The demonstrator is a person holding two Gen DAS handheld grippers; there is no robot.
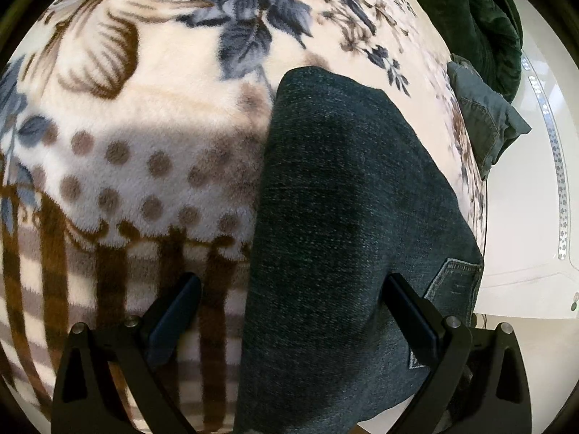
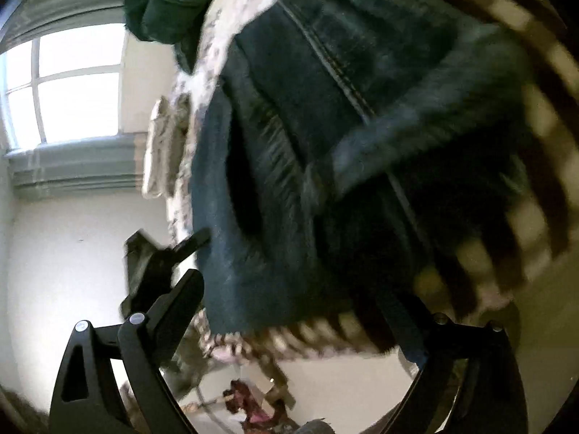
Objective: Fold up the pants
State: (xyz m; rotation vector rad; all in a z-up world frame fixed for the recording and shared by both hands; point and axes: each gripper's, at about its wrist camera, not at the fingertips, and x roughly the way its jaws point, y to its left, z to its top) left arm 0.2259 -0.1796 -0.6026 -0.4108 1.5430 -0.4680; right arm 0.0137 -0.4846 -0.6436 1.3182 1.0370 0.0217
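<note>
Dark blue jeans (image 1: pixel 347 217) lie folded lengthwise on a floral blanket (image 1: pixel 137 126), with a back pocket (image 1: pixel 452 282) at the lower right. My left gripper (image 1: pixel 293 311) is open just above the jeans, its jaws astride their left edge and empty. In the blurred right wrist view the jeans (image 2: pixel 325 126) fill the frame, with a seam running down them. My right gripper (image 2: pixel 300 311) is open close to the jeans' edge; its right finger is partly hidden in dark cloth.
A dark green garment (image 1: pixel 466 11) and a folded grey-green piece (image 1: pixel 485 115) lie at the blanket's far right edge. A white floor (image 1: pixel 535 217) lies beyond. A window (image 2: pixel 68 86) and white wall show in the right wrist view.
</note>
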